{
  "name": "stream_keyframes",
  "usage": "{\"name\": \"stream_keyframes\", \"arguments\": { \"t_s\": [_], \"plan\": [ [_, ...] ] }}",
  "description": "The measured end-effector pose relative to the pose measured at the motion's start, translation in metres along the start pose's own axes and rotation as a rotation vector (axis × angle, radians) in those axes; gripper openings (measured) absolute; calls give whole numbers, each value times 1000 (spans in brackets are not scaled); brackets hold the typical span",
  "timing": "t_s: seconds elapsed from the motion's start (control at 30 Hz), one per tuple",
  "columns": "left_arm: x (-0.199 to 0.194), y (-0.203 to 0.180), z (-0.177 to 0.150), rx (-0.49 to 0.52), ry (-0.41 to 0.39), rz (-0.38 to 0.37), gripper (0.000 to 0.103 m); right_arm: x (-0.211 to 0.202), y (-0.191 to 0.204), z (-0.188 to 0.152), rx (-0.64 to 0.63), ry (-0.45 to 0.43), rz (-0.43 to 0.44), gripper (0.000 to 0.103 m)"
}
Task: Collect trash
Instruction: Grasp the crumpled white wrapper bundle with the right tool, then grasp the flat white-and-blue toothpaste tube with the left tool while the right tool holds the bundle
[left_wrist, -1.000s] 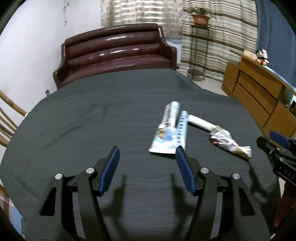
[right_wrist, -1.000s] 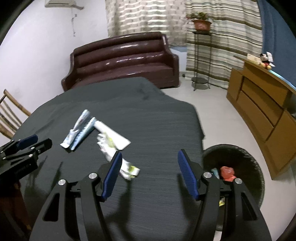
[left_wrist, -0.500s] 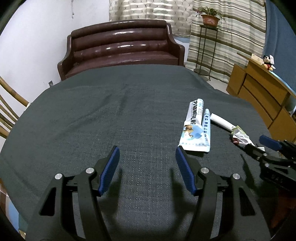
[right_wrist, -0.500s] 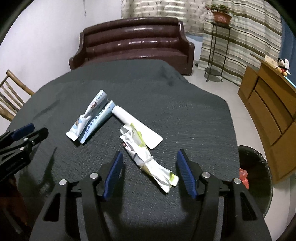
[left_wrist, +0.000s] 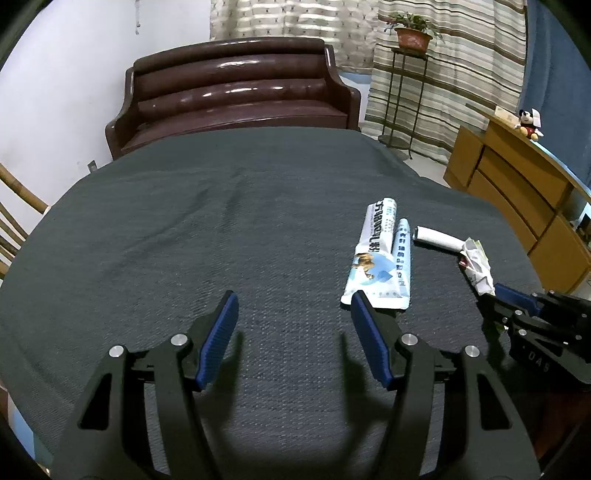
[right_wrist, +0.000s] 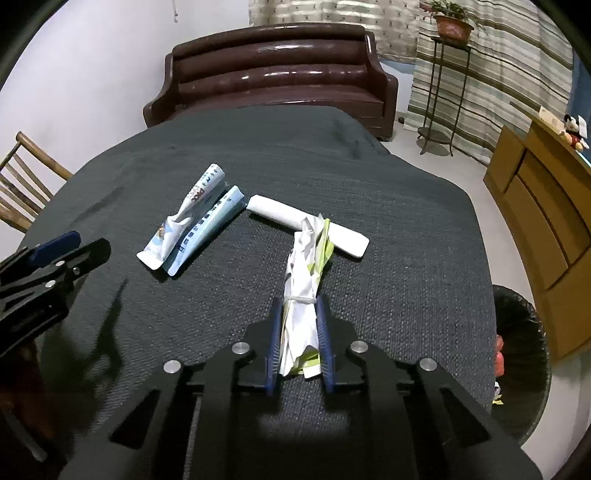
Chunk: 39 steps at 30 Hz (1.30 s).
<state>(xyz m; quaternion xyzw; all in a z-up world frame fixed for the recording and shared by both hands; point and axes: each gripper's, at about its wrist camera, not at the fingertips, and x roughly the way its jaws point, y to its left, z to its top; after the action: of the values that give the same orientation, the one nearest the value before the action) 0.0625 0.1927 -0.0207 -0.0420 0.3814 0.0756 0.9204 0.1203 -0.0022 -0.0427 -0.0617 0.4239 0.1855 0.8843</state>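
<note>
Nearest, the right gripper (right_wrist: 299, 328) is clenched on the crumpled wrapper bundle (right_wrist: 303, 295), its fingers just closed on it, the bundle not yet lifted off the table (right_wrist: 388, 302). The left gripper (left_wrist: 291, 332) is held released w/ nothing between its fingers. Farther out, two printed sachets (right_wrist: 192, 221) & a white roll (right_wrist: 280, 214) are left to collect; some trash is already seen in the bin (right_wrist: 521, 365) beside the table, so approx. midway.

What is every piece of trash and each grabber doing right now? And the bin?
Right gripper: just closed, shut on the crumpled wrapper.
Crumpled wrapper: pinched, far end lying over the white tube.
White tube: flat on the table, untouched.
Blue-and-white packets: lying together, untouched.
Left gripper: open, empty.
Trash bin: open, trash inside.
</note>
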Motion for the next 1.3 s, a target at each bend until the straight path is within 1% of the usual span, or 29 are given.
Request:
{"name": "stream_keyframes", "arguments": {
  "t_s": [0.27,0.43,0.57,0.8,1.1,1.2,1.27,1.3],
  "plan": [
    [4,-6,4,6,4,-24,62,-14,-6,0,45,-49,22,19],
    [9,-19,11,28,3,-45,62,-22,-18,6,73,-100,1,19],
    [16,-29,16,52,9,-61,62,-20,-29,10,96,-119,-20,19],
    [37,-39,25,76,41,-70,62,-15,-41,13,116,-126,-21,19],
    [57,-36,36,68,91,-68,62,-8,-42,14,125,-118,-5,19],
    [61,-34,39,80,99,-59,59,-7,-43,15,122,-115,0,19],
    [63,-33,39,85,109,-61,55,-6,-44,15,122,-111,4,19],
    [63,-33,39,87,116,-66,52,-6,-45,14,121,-110,5,19]
  ]
}}
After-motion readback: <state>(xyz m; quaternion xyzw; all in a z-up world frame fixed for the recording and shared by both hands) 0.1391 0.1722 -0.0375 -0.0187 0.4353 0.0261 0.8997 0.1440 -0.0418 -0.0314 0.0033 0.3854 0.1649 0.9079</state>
